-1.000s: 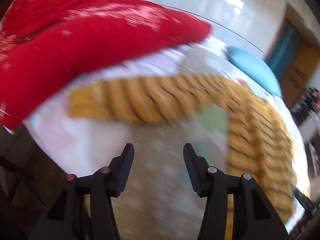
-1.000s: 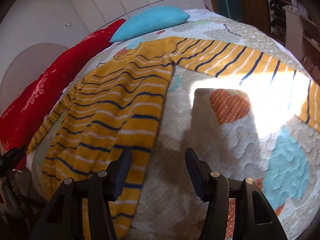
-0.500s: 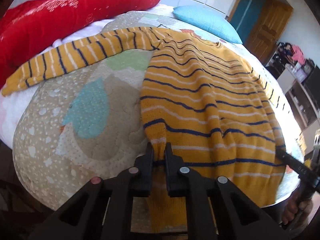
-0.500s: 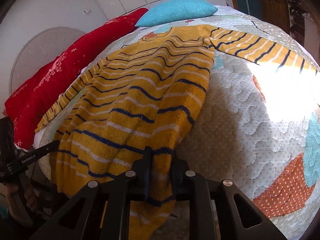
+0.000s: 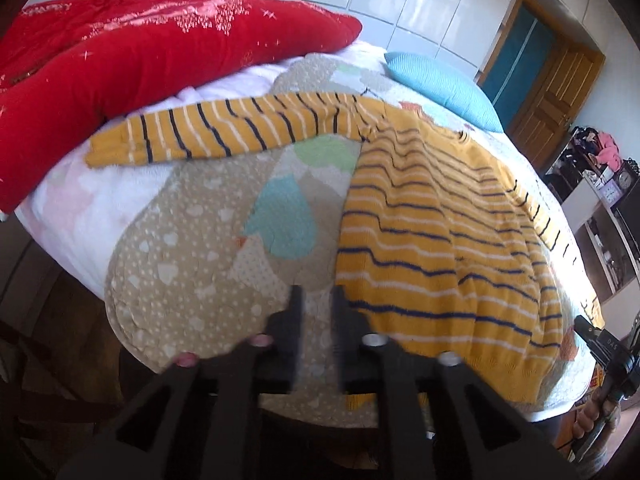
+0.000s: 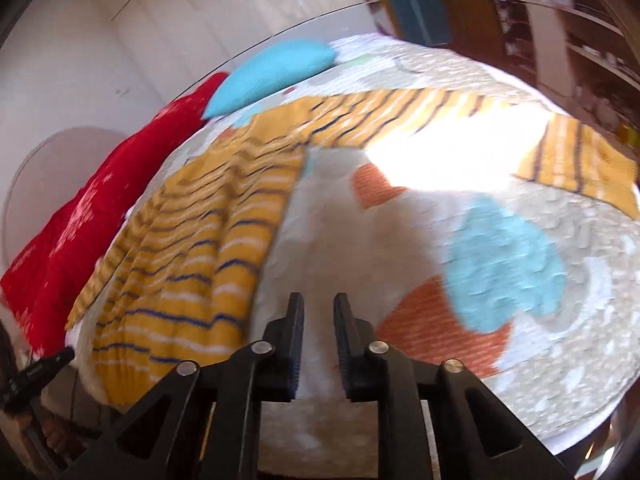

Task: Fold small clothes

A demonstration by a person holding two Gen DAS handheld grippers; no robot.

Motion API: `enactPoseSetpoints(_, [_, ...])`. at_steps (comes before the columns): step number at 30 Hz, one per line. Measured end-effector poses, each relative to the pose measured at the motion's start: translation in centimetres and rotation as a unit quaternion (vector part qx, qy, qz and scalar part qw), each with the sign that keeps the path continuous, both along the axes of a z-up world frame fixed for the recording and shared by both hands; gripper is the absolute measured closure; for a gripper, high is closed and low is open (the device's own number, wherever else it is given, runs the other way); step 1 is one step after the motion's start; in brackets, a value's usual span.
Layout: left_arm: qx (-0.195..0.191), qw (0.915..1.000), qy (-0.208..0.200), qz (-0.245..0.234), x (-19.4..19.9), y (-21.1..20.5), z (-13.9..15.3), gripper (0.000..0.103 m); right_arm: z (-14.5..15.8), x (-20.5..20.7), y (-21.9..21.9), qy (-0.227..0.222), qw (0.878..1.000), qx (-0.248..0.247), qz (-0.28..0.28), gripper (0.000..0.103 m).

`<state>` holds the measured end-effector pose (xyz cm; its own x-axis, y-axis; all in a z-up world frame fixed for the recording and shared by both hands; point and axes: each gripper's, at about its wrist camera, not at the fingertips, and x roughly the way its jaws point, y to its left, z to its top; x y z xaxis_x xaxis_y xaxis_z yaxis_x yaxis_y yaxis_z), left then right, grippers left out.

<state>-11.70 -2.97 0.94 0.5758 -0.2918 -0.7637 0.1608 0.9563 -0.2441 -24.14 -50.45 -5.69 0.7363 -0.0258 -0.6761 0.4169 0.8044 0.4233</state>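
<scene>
Sweater [image 5: 436,240], yellow with navy and white stripes, lies flat on quilted bed [image 5: 192,280], sleeves spread to both sides; left gripper [image 5: 316,300] just beside its lower left corner, fingers narrowly apart, just been opening, nothing between; right gripper [image 6: 318,306] over bare quilt right of the hem, fingers likewise parted, opening, empty; red pillow [image 5: 140,56] and blue pillow [image 5: 440,84] behind.
</scene>
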Motion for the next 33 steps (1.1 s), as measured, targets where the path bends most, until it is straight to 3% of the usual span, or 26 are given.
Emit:
enactPoseSetpoints(1, [-0.003,1.0,-0.007,0.001,0.1,-0.2,0.2,0.062,-0.3,-0.9,-1.7,-0.001,0.999,0.005,-0.036,0.06])
enactPoseSetpoints(2, [-0.005,0.9999,-0.01,0.0,0.2,-0.4,0.4,0.057,-0.7,-1.8,-3.5,-0.004,0.998,0.016,-0.069,0.058])
enactPoseSetpoints(7, [-0.009,0.9997,-0.007,-0.019,1.1,-2.3,0.6,0.056,-2.8,-6.1,-11.4,-0.036,0.975,0.084,-0.203,0.052])
enactPoseSetpoints(10, [-0.009,0.9994,-0.008,-0.032,1.3,-3.6,0.9,0.054,-4.1,-7.0,-15.2,-0.087,0.955,0.149,-0.239,0.052])
enactPoseSetpoints(12, [-0.008,0.9991,-0.01,-0.04,1.3,-4.5,1.1,0.052,-4.2,-6.9,-16.9,-0.104,0.946,0.161,-0.263,0.052])
enactPoseSetpoints(14, [-0.009,0.9987,-0.013,-0.047,1.3,-5.1,1.4,0.051,-3.9,-6.6,-18.3,-0.108,0.942,0.162,-0.273,0.064])
enactPoseSetpoints(15, [-0.008,0.9986,-0.015,-0.051,1.2,-5.3,1.5,0.051,-3.6,-6.3,-19.1,-0.109,0.941,0.165,-0.274,0.094])
enactPoseSetpoints(17, [-0.004,0.9984,-0.02,-0.054,1.1,-5.6,1.7,0.051,-3.0,-6.5,-20.7,-0.121,0.938,0.175,-0.274,0.097])
enactPoseSetpoints(22, [-0.002,0.9984,-0.031,-0.048,1.1,-4.9,2.0,0.048,0.7,-9.1,-24.2,-0.131,0.926,0.128,-0.329,0.097])
enactPoseSetpoints(24, [-0.008,0.9986,-0.03,-0.042,1.3,-4.2,1.9,0.048,2.3,-8.4,-24.7,-0.127,0.93,0.109,-0.328,0.097])
enactPoseSetpoints(28, [-0.021,0.9991,-0.027,-0.023,1.7,-2.5,1.5,0.048,6.1,-3.5,-22.5,-0.101,0.957,0.043,-0.267,0.097])
enactPoseSetpoints(33, [-0.037,0.999,-0.023,-0.008,2.0,-0.7,0.7,0.047,9.3,8.6,-14.9,-0.082,0.988,-0.012,-0.131,0.097])
